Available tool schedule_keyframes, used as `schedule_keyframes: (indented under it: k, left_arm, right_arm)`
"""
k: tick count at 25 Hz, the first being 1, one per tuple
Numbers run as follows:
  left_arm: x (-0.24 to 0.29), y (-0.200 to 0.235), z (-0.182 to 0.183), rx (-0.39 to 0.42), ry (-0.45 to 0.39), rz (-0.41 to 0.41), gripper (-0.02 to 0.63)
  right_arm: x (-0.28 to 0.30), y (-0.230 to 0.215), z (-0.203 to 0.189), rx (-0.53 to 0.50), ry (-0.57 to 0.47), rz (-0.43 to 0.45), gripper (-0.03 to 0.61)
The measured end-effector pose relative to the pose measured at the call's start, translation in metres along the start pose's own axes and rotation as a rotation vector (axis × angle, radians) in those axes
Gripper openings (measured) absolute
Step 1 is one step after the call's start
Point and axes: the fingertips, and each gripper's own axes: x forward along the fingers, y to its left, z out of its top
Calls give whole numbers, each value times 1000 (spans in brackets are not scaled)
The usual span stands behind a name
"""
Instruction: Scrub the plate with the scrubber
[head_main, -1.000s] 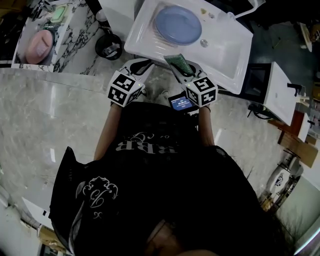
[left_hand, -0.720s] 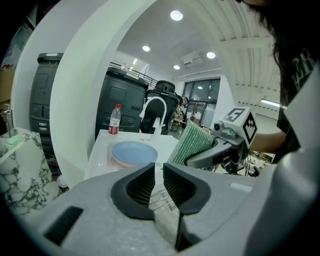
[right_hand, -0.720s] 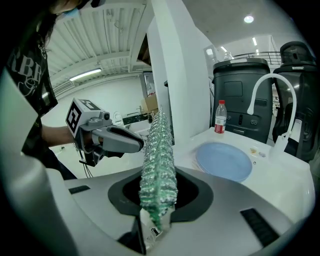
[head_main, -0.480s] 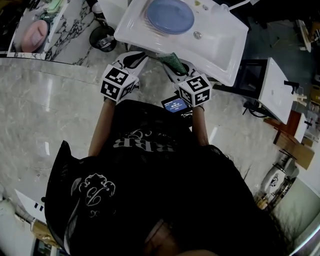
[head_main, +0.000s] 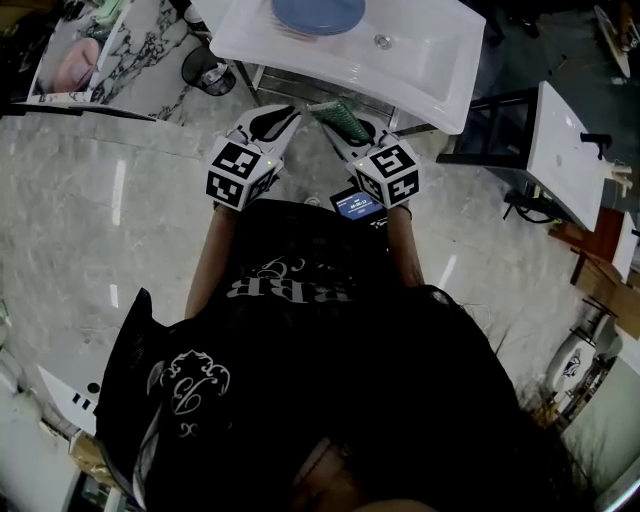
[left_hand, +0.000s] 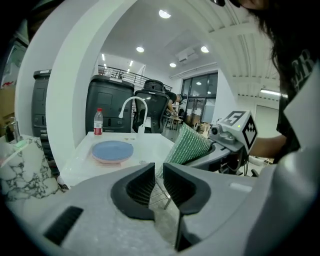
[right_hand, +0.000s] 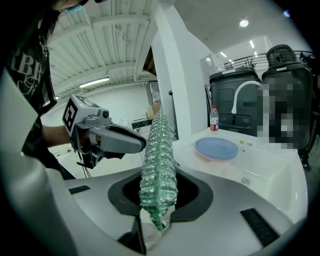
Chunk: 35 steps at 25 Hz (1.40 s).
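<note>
The right claw (right_hand: 158, 202) pinches a flat, knobbly green scrubber (right_hand: 159, 155). The left claw (left_hand: 158, 181), with ribbed black jaws nearly together, grips nothing. A smooth round blue plate (left_hand: 113, 149) lies in the glossy white sink (head_main: 440, 62), cut off in the head view.

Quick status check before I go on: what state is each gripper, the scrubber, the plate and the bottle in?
left gripper: jaws nearly together, empty.
right gripper: jaws shut on the scrubber.
scrubber: held in the jaws, not touching the plate.
plate: lying flat in the sink, untouched.
bottle: upright, capped.
</note>
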Motion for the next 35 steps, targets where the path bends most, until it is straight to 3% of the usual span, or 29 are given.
schedule_keyframes:
  k: [7,14,26,35]
  left_arm:
    - [-7,-72,-18,12,-1,14,43]
    - [-23,-114,-39,10,13,43,43]
    - [-46,-138,-52,26,17,81,43]
    - [-51,-132,-55,27,17,87,43]
  right_arm:
    - [-50,24,-27,-12,-18,28,91]
    - [-77,49,-49,-30,-20,74,91]
    - [-93,72,-62,-66,-31,108,91]
    - [-91,71,-57,-64,-50,95,91]
